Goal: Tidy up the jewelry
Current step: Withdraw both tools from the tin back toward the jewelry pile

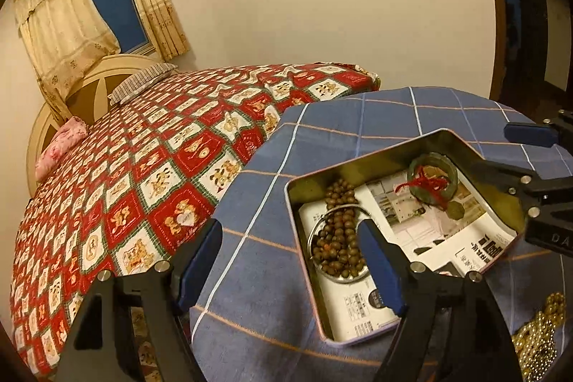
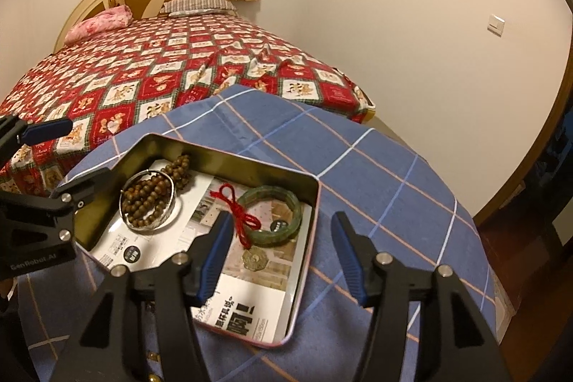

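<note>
An open metal tin point(image 1: 390, 151) point(image 2: 250, 165) lined with printed paper sits on a table with a blue checked cloth point(image 1: 286, 321) point(image 2: 386, 181). In it lie brown wooden beads point(image 1: 336, 238) point(image 2: 150, 199) inside a silver bangle point(image 2: 174, 215), a green jade bangle point(image 1: 452, 188) point(image 2: 286, 226) and a red cord with a coin pendant point(image 2: 252, 258). My left gripper point(image 1: 290, 260) is open and empty, straddling the tin's left wall. My right gripper point(image 2: 283, 256) is open and empty, straddling the tin's right wall near the jade bangle. Gold beads point(image 1: 537, 342) lie outside the tin at lower right.
A bed with a red patterned quilt point(image 1: 143, 167) point(image 2: 161, 74) stands right behind the table, with pillows and a curtained window beyond. A wall and a doorway point(image 1: 530, 24) are at the right.
</note>
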Demonstrator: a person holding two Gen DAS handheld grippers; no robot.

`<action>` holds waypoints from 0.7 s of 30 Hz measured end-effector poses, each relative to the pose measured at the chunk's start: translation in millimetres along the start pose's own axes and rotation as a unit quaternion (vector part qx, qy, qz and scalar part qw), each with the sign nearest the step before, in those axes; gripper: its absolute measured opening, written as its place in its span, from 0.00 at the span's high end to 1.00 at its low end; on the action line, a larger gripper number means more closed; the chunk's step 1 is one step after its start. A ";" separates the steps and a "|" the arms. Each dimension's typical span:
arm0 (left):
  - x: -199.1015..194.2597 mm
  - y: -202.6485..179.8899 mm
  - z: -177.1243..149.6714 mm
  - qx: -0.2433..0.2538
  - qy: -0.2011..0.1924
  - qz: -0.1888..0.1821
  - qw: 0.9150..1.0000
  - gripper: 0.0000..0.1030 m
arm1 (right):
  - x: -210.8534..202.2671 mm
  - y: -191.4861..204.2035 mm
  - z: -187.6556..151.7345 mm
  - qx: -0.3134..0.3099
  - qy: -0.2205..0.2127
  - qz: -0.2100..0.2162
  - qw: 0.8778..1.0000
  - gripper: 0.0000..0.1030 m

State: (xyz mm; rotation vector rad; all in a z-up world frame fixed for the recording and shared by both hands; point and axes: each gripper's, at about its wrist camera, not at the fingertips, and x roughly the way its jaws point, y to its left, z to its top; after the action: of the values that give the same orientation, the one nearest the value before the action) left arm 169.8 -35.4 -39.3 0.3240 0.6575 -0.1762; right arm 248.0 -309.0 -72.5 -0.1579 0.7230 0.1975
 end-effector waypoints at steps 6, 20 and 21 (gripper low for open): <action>-6.7 2.7 -12.3 -0.004 0.009 -0.001 1.000 0.24 | -10.0 -2.0 -9.5 0.003 -0.001 -0.003 1.000 0.36; -51.5 -7.1 -75.3 -0.009 0.033 -0.012 0.999 0.24 | -38.4 -8.8 -59.6 0.031 0.024 -0.006 0.999 0.34; -55.1 -9.1 -78.6 -0.010 0.033 -0.013 0.999 0.24 | -42.1 -8.9 -64.5 0.035 0.025 -0.006 0.999 0.33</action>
State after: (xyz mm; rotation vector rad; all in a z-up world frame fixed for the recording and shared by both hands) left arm 79.7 -13.3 -65.5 0.3031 0.7288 -0.1853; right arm 178.1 -336.4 -91.4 -0.1016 0.7772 0.1570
